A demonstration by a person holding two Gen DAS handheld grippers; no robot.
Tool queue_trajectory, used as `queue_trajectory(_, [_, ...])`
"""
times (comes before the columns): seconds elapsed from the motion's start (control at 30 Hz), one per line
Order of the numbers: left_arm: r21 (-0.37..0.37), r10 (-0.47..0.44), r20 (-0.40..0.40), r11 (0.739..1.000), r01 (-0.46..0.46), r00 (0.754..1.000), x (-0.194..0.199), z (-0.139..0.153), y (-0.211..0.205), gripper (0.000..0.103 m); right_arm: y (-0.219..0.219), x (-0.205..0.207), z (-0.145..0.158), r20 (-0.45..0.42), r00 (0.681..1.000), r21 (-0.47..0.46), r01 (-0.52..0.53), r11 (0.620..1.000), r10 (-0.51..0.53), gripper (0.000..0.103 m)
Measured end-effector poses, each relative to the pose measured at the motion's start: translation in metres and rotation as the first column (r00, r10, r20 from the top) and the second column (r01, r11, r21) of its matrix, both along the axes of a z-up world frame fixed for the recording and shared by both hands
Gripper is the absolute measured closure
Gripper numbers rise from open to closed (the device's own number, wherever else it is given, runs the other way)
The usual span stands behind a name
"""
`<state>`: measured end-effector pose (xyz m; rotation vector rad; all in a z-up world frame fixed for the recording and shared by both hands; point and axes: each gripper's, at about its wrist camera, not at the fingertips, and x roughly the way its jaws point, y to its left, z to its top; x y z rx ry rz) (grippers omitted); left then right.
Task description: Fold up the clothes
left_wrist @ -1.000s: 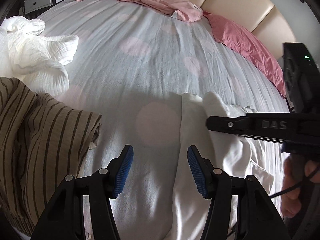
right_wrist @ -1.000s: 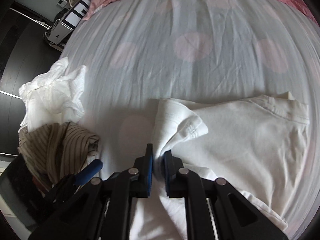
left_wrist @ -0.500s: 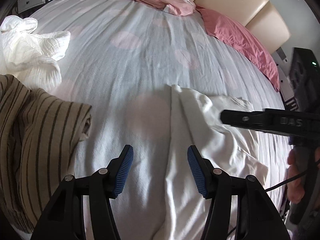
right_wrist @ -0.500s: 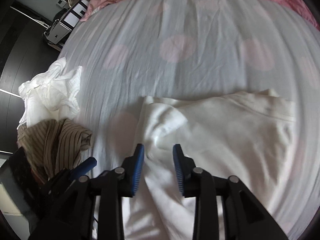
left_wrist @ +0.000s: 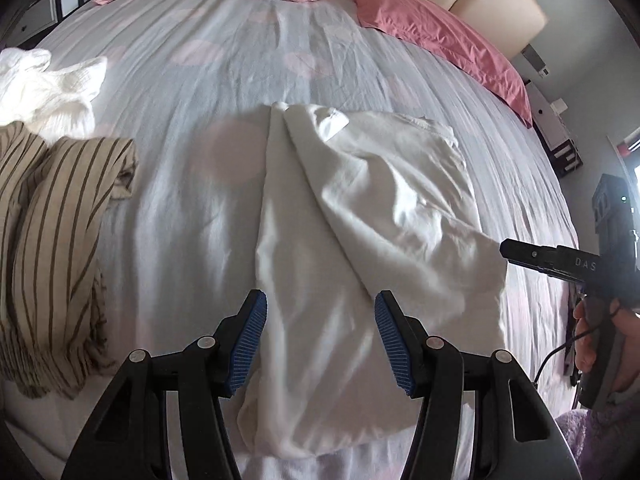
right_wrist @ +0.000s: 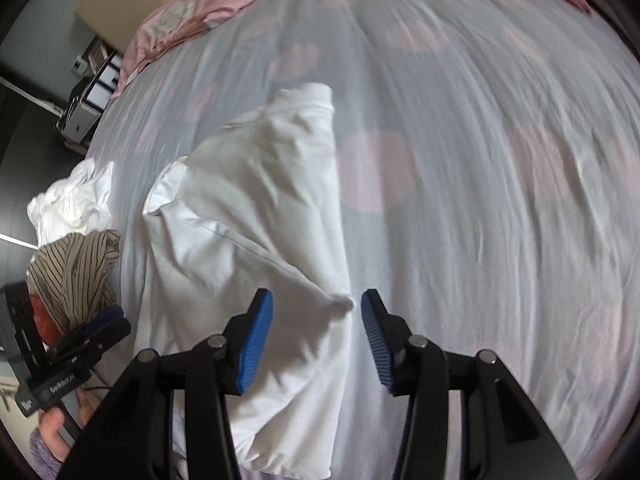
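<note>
Two grippers are over the bed, both angled steeply down at the bedsheet (left_wrist: 224,92), pale blue with faint pink dots. My left gripper (left_wrist: 318,338) stands released, blue pads well apart, nothing pinched; the white T-shirt (left_wrist: 360,216) lies on the sheet directly beneath and ahead of it, partly folded, one long crease running away from the claw toward the far end. A folded-in sleeve tip shows at that far end, ahead of the claw and slightly right.

My right gripper (right_wrist: 316,338) has just been opening its jaws. They now stand apart, and a puckered corner of the white T-shirt (right_wrist: 248,216) sits in the gap, nearer the right-hand pad, with neither pad pressing on it. I read it as let go. The rest of the shirt spreads ahead and to the left of this claw; bare sheet (right_wrist: 480,160) lies to its right. This view is motion-blurred.

Left of the left claw, near the bed edge, a tan striped garment (left_wrist: 52,240) lies bunched. Beyond it sits a crumpled white textured garment (left_wrist: 48,84), the two touching. Both also show far left of the right claw.

Far ahead of both claws: pink pillows (left_wrist: 440,40) along a beige padded headboard (left_wrist: 500,4).

From the left wrist view, the right gripper's body juts in at the right edge, a hand (left_wrist: 604,344) wrapped on its handle. From the right wrist view, the left gripper (right_wrist: 100,320) shows low left, held by a hand (right_wrist: 52,432) in a purple fuzzy sleeve (right_wrist: 42,450).
</note>
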<state>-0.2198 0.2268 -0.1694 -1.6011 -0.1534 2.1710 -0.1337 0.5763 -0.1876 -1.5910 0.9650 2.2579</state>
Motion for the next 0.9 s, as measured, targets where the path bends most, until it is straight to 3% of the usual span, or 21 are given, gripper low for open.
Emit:
queue_trajectory(0.1, [-0.014, 0.038, 0.021, 0.999, -0.037, 0.999, 0.004, -0.007, -0.011, 0.045, 0.004, 0.005, -0.014, -0.009, 0.999, -0.045, 0.031, 0.998, -0.031, 0.062])
queue_trajectory(0.13, [-0.014, 0.052, 0.026, 0.999, -0.052, 0.998, 0.005, -0.009, -0.016, 0.045, 0.004, 0.006, -0.015, -0.025, 0.999, -0.059, 0.036, 0.998, -0.037, 0.078])
queue_trajectory(0.17, [-0.015, 0.064, 0.03, 0.998, -0.063, 0.998, 0.005, -0.011, -0.019, 0.045, 0.003, 0.008, -0.015, -0.041, 0.998, -0.069, 0.038, 0.997, -0.041, 0.085])
queue_trajectory(0.27, [-0.024, 0.082, 0.031, 0.996, -0.081, 0.996, 0.006, -0.011, -0.025, 0.045, -0.01, 0.008, 0.006, -0.102, 0.995, 0.01, -0.009, 1.0, 0.01, 0.092])
queue_trajectory(0.4, [-0.034, 0.097, 0.029, 0.995, -0.096, 0.995, 0.01, -0.004, -0.032, 0.045, -0.05, 0.006, 0.045, -0.195, 0.973, 0.046, -0.12, 0.992, 0.127, 0.094])
queue_trajectory(0.57, [-0.012, 0.163, 0.011, 0.987, -0.163, 0.987, 0.014, 0.008, -0.05, 0.045, -0.124, -0.008, 0.07, -0.279, 0.914, 0.047, -0.292, 0.955, 0.293, 0.096])
queue_trajectory(0.73, [0.0, 0.209, 0.003, 0.978, -0.209, 0.978, 0.017, 0.01, -0.065, 0.045, -0.181, -0.006, 0.063, -0.287, 0.857, 0.037, -0.436, 0.899, 0.427, 0.096])
queue_trajectory(0.9, [0.026, 0.21, 0.01, 0.977, -0.21, 0.978, 0.016, 0.007, -0.068, 0.045, -0.224, -0.012, 0.031, -0.271, 0.832, -0.025, -0.51, 0.86, 0.485, 0.096])
